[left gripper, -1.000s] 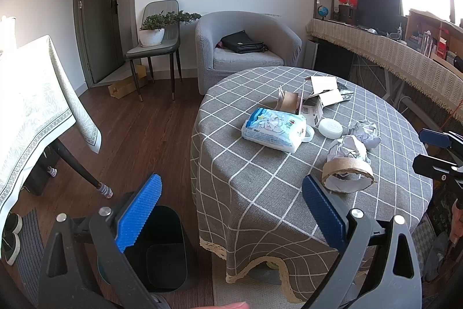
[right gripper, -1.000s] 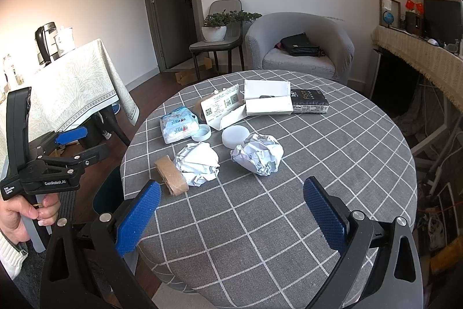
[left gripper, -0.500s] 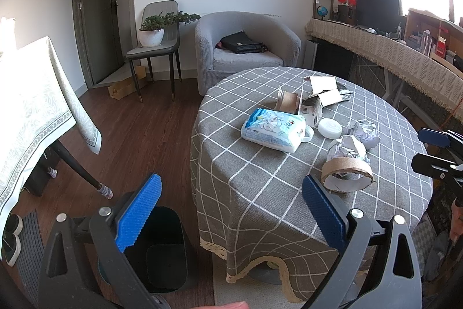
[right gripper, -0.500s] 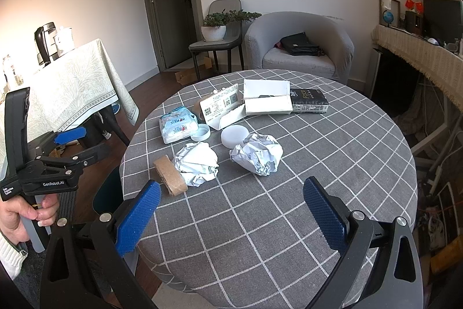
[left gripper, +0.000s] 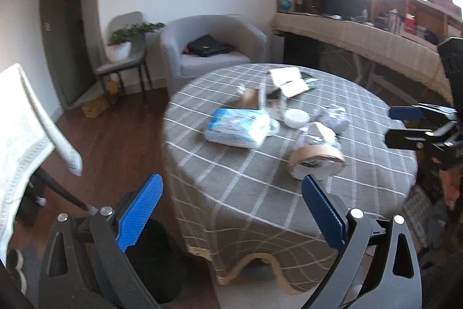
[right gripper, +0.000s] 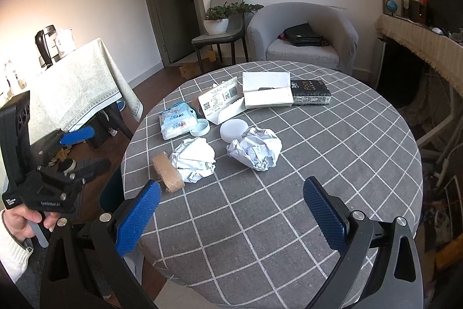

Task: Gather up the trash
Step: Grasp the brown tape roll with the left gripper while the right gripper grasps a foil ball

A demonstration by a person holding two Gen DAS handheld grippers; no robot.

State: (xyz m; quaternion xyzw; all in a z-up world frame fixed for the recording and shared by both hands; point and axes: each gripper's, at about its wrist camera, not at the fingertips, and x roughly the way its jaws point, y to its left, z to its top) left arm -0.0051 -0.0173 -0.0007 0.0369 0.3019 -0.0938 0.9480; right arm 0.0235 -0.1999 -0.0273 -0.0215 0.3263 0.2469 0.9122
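Note:
Two crumpled paper balls, one (right gripper: 193, 159) left and one (right gripper: 256, 148) right, lie mid-table beside a brown tape roll (right gripper: 168, 172), which the left wrist view shows standing on edge (left gripper: 317, 161). A black trash bin (left gripper: 153, 257) stands on the floor under the table's left edge. My left gripper (left gripper: 231, 210) is open and empty, low beside the table. My right gripper (right gripper: 231, 216) is open and empty above the near part of the grey checked tablecloth (right gripper: 347, 164).
A wet-wipes pack (right gripper: 176, 123), white lid (right gripper: 199, 127), round white container (right gripper: 233, 130), open boxes (right gripper: 266, 93) and a black book (right gripper: 309, 96) sit further back. A second covered table (right gripper: 72, 83) stands left. An armchair (right gripper: 301, 34) and chair (right gripper: 222, 31) stand behind.
The left gripper has swung and moved closer to the table, blurring its view. The right gripper has barely moved. Both stay open.

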